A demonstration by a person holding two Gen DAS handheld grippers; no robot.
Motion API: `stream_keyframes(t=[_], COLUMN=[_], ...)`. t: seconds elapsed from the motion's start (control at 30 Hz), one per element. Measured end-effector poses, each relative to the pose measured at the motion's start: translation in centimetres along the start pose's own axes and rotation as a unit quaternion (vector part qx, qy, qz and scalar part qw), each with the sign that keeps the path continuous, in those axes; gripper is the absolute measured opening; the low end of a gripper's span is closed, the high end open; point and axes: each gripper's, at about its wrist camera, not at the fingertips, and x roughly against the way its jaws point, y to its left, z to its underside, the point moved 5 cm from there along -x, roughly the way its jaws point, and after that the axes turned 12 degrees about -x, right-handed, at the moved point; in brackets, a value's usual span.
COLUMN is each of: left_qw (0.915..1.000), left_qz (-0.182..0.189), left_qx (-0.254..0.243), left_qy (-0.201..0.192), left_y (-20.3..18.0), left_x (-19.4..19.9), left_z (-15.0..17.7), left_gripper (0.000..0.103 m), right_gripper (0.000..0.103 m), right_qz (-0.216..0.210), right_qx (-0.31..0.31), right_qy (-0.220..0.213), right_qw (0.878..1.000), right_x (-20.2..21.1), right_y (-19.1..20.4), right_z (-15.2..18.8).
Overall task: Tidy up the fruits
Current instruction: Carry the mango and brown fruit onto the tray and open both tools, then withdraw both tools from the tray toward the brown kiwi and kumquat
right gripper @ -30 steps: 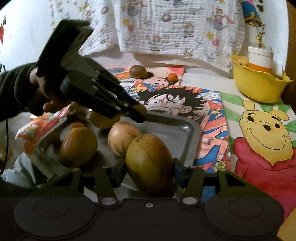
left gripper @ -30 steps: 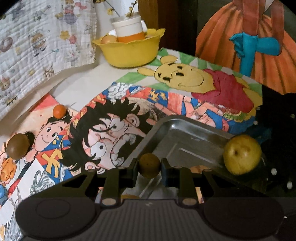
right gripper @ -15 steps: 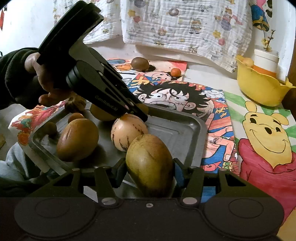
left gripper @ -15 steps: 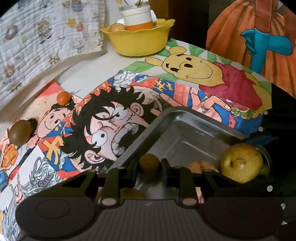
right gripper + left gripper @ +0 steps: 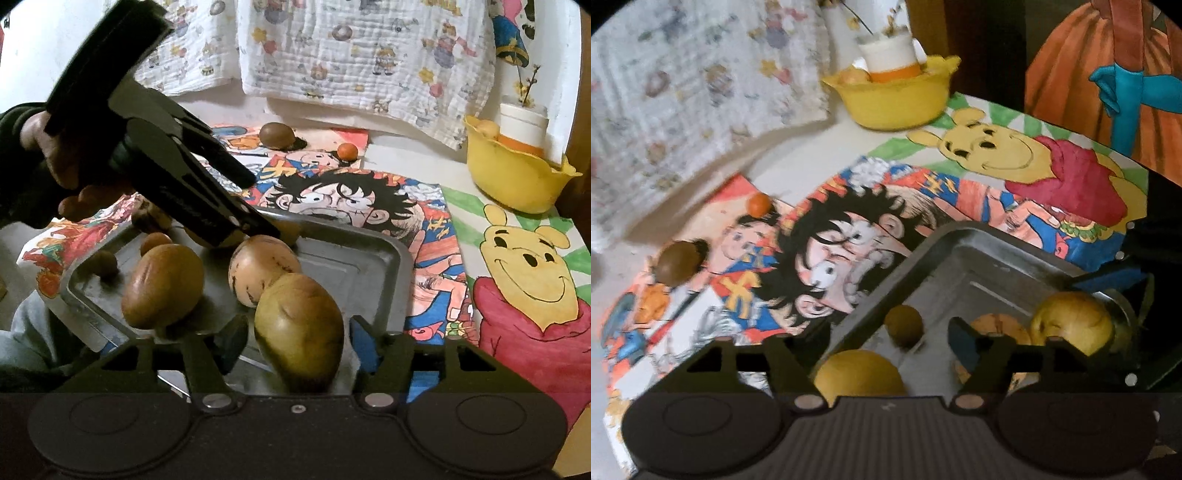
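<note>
Both claws are releasing fruit into the metal tray (image 5: 384, 258). The left claw (image 5: 886, 343), jaws just opening wide, is leaving a small round brown fruit (image 5: 903, 325) free at 12 o'clock. The right claw (image 5: 295, 343), also just opening, is flanking a smooth oval mango (image 5: 299, 332), pads apparently clear.

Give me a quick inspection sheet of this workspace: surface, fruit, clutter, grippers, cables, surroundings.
Surface: table covered with cartoon drawings.
Job's things: metal tray holds several fruits; brown fruit and small orange fruit lie outside on the drawings.
Clutter: yellow bowl with a cup.
Grippers: left gripper has just opened, small round fruit loose between its fingers; right gripper has just been opening around a large fruit.
Cables: nothing seen.
Surroundings: printed cloth hanging behind.
</note>
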Motion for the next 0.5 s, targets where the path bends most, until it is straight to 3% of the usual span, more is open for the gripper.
stream_keyframes(t=[0.27,0.5], left_qw=[0.9973,0.9895], left_qz=[-0.052,-0.085], left_qx=[0.04,0.094], left_qy=[-0.031,-0.069], left_y=[-0.4,-0.4], left_x=[4.3,9.1], left_z=[2.5,5.8], left_gripper=[0.098,0.102], right_gripper=[0.083,0.1], right_qz=[-0.004,-0.007], right_qx=[0.007,0.01], right_qy=[-0.007,-0.015], right_qw=[1.0,1.0], right_x=[0.9,1.8], right_y=[1.2,2.3], right_z=[0.6,0.8])
